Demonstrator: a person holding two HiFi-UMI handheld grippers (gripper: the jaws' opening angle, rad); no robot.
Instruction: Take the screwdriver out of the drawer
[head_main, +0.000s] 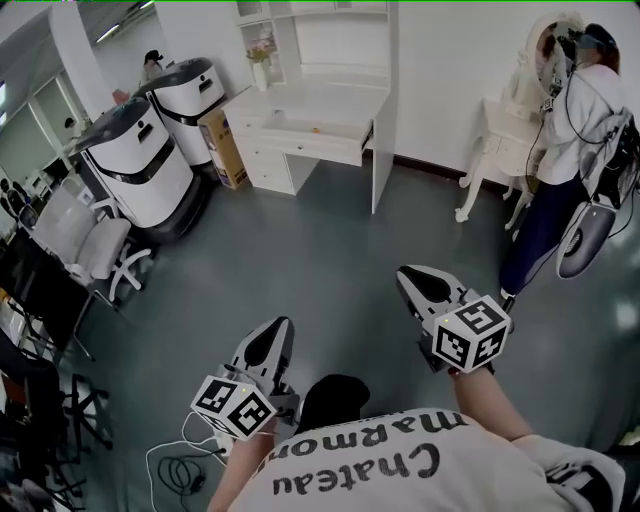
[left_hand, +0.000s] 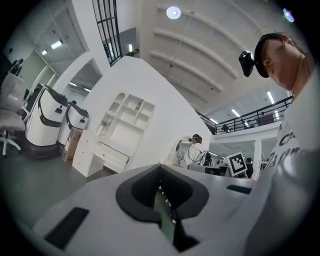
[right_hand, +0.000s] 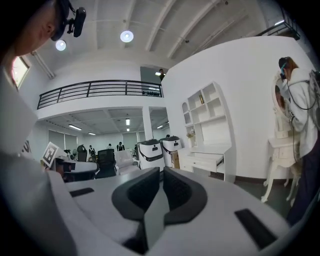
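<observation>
Left gripper (head_main: 278, 330) and right gripper (head_main: 412, 278): fingers clenched, empty; drawer (head_main: 305, 146) well apart, ahead

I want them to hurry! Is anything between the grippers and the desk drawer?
Nothing visible. Only floor lies between the left gripper, the right gripper and the open drawer. No screwdriver shows.

Inventory of surfaces as I see them:
- My left hand-held gripper (head_main: 278, 325) and right hand-held gripper (head_main: 408, 275): matt light-grey plastic shells with black, matt, rubbery-looking jaw liners.
- Marker cubes (head_main: 472, 335): matt white faces with black printed squares.
- Floor (head_main: 320, 250): smooth grey-green, faint sheen.
- Tabletop (head_main: 320, 105): white painted, smooth, satin.
- Box (head_main: 225, 148): brown cardboard.
- Machines (head_main: 140, 160): glossy white plastic, dark tops.
- My shirt (head_main: 400, 480): white cloth, dark print.
</observation>
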